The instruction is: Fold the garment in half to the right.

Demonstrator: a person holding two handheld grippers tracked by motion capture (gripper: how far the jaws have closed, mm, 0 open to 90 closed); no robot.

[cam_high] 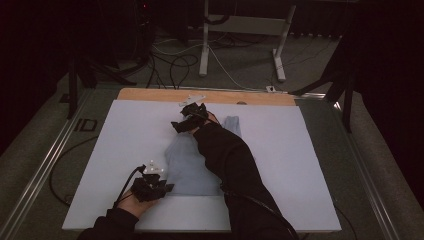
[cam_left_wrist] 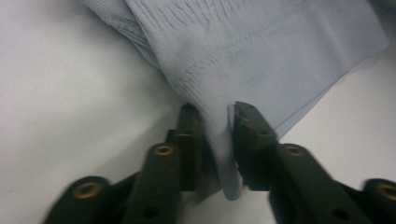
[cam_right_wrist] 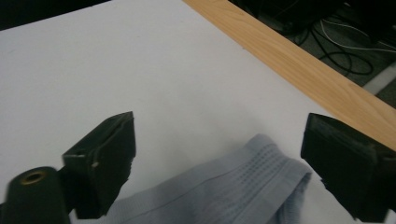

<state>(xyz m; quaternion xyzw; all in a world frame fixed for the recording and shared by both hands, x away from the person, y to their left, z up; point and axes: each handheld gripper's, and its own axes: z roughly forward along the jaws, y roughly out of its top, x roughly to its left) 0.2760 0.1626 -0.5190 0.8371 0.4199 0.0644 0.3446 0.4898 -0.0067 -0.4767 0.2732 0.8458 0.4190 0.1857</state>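
Note:
A pale blue ribbed garment (cam_high: 187,170) lies crumpled on the white board (cam_high: 125,150). At its near left corner my left gripper (cam_high: 169,188) is shut on the cloth. In the left gripper view both jaws pinch a fold of the garment's hem (cam_left_wrist: 224,154) at the left gripper (cam_left_wrist: 217,114). My right gripper (cam_high: 182,125) hovers over the garment's far end with its jaws wide open. In the right gripper view the right gripper (cam_right_wrist: 219,140) stands above a ribbed edge of the garment (cam_right_wrist: 247,184), with nothing between its pads. A black sleeve (cam_high: 230,160) crosses over the cloth.
A wooden table edge (cam_high: 150,95) runs along the far side of the board, seen also as a wooden strip (cam_right_wrist: 299,70). Beyond it are cables (cam_high: 175,65) on the floor and white desk legs (cam_high: 204,45). Metal rails flank the table.

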